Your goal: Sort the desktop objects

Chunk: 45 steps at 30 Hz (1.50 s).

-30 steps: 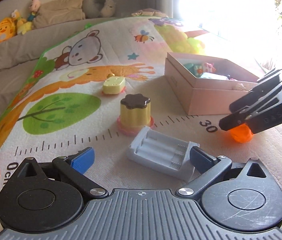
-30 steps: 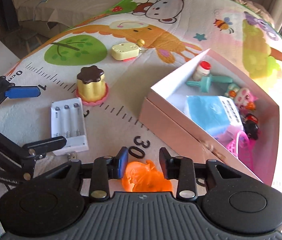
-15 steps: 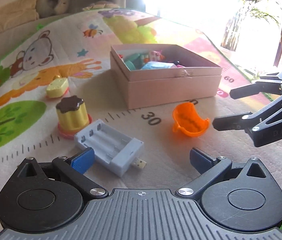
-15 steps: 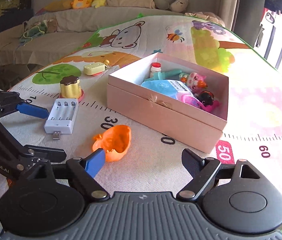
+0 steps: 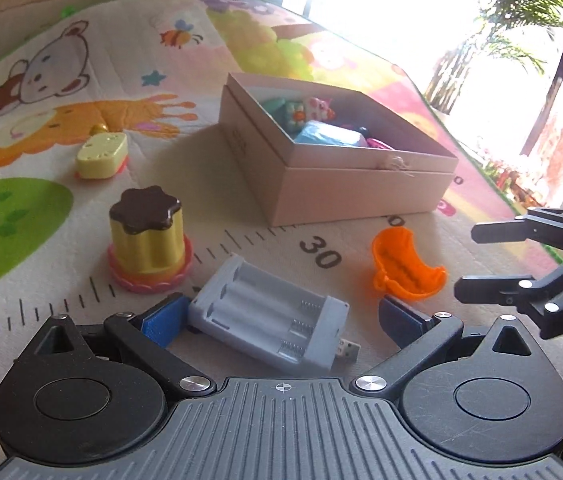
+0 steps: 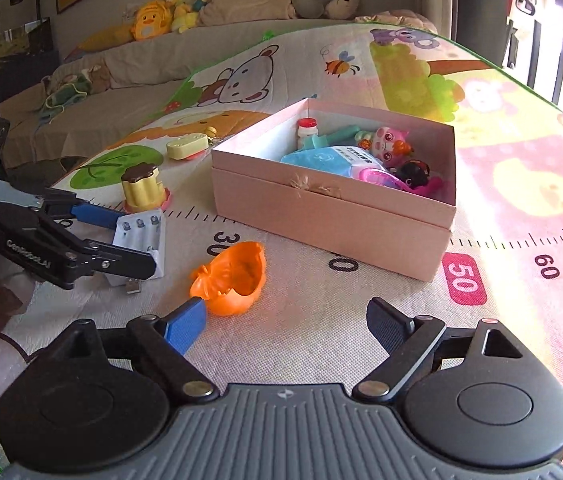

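A grey battery charger [image 5: 265,316] lies on the play mat between the open fingers of my left gripper [image 5: 281,316]; it also shows in the right wrist view [image 6: 143,236]. An orange toy shell [image 5: 405,268] lies on the mat to its right, also in the right wrist view [image 6: 233,278], just ahead of my open, empty right gripper [image 6: 285,322]. A pink box [image 6: 333,196] holds several small toys. A pudding toy [image 5: 147,238] and a pale yellow case [image 5: 101,156] stand on the mat to the left.
The play mat [image 6: 501,184] covers the table, with its green edge at the right. A sofa with plush toys [image 6: 169,12] stands behind. The right gripper [image 5: 465,260] shows at the right edge of the left wrist view.
The right gripper has opened, let go of the orange shell and pulled back from it. The left gripper has moved forward so the charger lies between its fingers.
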Available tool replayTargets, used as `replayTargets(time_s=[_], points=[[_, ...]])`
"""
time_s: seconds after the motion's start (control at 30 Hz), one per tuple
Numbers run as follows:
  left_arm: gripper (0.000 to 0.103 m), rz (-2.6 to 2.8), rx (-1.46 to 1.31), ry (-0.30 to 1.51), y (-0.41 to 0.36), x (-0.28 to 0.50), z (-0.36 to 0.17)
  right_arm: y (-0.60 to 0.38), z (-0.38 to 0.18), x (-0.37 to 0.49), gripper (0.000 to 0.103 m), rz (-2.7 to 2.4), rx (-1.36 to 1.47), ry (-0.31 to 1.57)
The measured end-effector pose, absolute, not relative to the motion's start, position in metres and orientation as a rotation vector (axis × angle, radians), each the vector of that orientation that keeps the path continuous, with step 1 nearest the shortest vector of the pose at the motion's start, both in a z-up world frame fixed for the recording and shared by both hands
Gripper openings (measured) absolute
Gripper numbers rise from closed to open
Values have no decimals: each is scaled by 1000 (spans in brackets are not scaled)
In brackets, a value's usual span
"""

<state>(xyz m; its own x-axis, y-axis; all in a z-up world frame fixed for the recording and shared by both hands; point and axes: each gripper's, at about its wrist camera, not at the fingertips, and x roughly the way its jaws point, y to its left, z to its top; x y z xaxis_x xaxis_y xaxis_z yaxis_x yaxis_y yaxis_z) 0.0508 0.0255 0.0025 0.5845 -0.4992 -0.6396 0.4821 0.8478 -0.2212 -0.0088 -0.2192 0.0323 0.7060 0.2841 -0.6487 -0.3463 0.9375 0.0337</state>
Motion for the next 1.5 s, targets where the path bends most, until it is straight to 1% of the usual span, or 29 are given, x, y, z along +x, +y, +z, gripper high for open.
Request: replayTargets(time_s=[0.07, 0.13, 0.27, 0.33, 0.47, 0.6, 0.63, 0.67, 0.7, 0.73, 1.07, 1.13, 1.17, 1.2, 1.27, 1.37, 1.43, 1.5], points=[[103, -634, 7, 763, 17, 34, 4, -226, 30, -10, 91, 319, -81, 709], [103, -680, 63, 756, 8, 15, 6, -234, 28, -9, 91, 284, -64, 715], [103, -618, 205, 692, -15, -14, 9, -243, 25, -9, 91, 253, -28, 721], [103, -522, 209, 706, -21, -7, 9, -243, 25, -9, 91, 254, -26, 718], [103, -440, 98, 750, -30, 13, 10, -239, 28, -9, 91, 263, -31, 702], [103, -374, 161, 747, -48, 17, 5, -237, 32, -11, 91, 264, -41, 690], [103, -357, 173, 745, -49, 18, 2, -237, 32, -11, 91, 264, -42, 688], [101, -349, 178, 740, -48, 17, 1, -237, 33, -11, 91, 267, -43, 688], [96, -350, 179, 737, -46, 16, 1, -236, 34, -10, 91, 273, -44, 687], [96, -352, 177, 738, -43, 15, 2, -234, 34, -8, 91, 282, -47, 688], [95, -295, 197, 740, -3, -11, 5, -180, 30, 15, 91, 465, -131, 723], [95, -272, 190, 737, 2, -13, 7, -171, 24, 24, 85, 466, -142, 749], [95, -267, 184, 737, 4, -13, 9, -168, 22, 27, 70, 467, -151, 768], [95, -267, 180, 734, 6, -14, 11, -166, 21, 29, 51, 463, -163, 792], [95, -279, 183, 713, 7, -16, 20, -169, 25, 25, 52, 476, -175, 804], [95, -328, 215, 653, -1, -19, 41, -183, 47, 10, 51, 527, -172, 799], [95, -362, 243, 604, -9, -16, 60, -194, 71, -1, 51, 539, -176, 754], [95, -376, 280, 513, -20, -8, 88, -207, 108, -6, 51, 514, -184, 660]])
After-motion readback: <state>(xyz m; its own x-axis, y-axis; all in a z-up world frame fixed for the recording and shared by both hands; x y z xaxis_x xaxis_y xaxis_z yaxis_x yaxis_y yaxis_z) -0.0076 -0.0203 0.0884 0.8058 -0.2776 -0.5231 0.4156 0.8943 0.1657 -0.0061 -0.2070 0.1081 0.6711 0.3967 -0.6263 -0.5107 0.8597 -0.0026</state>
